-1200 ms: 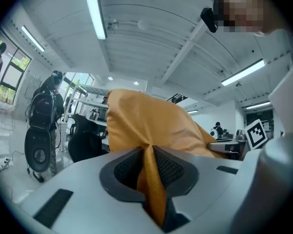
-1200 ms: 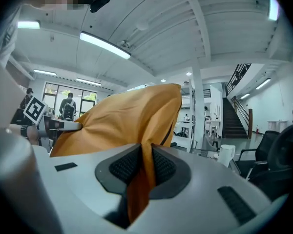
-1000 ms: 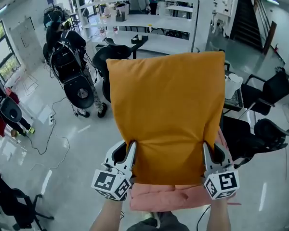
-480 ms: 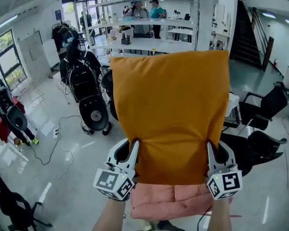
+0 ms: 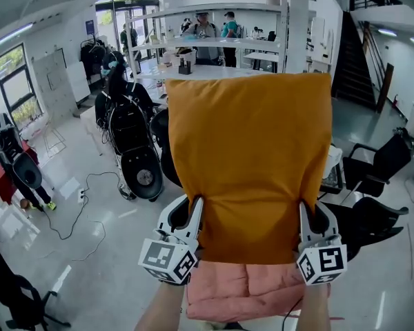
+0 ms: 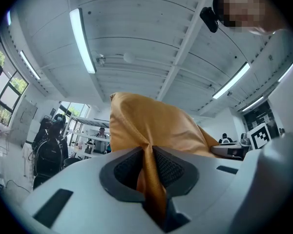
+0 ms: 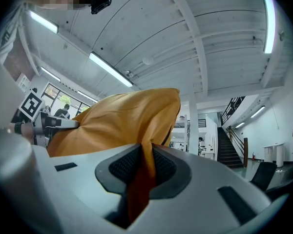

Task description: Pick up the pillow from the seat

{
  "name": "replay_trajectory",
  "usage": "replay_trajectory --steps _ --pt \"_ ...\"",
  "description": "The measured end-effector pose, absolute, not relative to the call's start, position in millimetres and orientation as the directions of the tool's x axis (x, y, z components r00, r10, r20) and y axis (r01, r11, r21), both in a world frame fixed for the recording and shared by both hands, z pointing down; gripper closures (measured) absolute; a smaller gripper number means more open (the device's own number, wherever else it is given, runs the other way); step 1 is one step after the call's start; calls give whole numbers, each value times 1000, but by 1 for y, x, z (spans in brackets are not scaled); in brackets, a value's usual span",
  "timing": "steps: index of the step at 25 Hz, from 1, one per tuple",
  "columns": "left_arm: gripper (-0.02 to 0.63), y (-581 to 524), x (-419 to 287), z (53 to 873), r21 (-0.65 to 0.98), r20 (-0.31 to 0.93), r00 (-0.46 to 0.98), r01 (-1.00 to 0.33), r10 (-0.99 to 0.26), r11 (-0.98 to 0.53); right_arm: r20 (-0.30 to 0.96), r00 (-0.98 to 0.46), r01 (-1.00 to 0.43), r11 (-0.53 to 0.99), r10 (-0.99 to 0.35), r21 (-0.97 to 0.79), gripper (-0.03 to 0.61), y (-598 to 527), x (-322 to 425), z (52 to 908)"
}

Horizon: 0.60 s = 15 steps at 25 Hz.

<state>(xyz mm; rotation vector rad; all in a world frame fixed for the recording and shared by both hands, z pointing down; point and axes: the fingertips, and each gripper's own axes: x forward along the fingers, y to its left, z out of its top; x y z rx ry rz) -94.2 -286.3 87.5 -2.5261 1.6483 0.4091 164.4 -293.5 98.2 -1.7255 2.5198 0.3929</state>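
Note:
An orange pillow (image 5: 252, 161) hangs upright in the air in front of me, held by its two lower corners. My left gripper (image 5: 193, 209) is shut on the lower left corner, and the fabric (image 6: 149, 172) is pinched between its dark pads. At the lower right corner my right gripper (image 5: 305, 212) is shut on the cloth (image 7: 145, 167) in the same way. Under the pillow lies a pink cushioned seat (image 5: 245, 292). The pillow hides most of what is behind it.
Black office chairs (image 5: 134, 164) stand on the grey floor at the left, another black chair (image 5: 383, 167) at the right. White shelving and tables (image 5: 200, 47) with people beside them are at the back. A staircase (image 5: 359, 47) rises at the far right. A cable (image 5: 76, 205) trails across the floor.
Both grippers have raised the pillow higher and tilted it more upright. My view has lifted too, so more of the back of the room and the pink seat show.

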Motion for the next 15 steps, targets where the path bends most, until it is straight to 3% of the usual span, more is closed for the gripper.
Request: replay_trajectory --steps 15 --pt "541 -299 -93 99 65 -273 359 -919 -892 -390 -199 -373 -923 340 -906 182 522 -309 165 112"
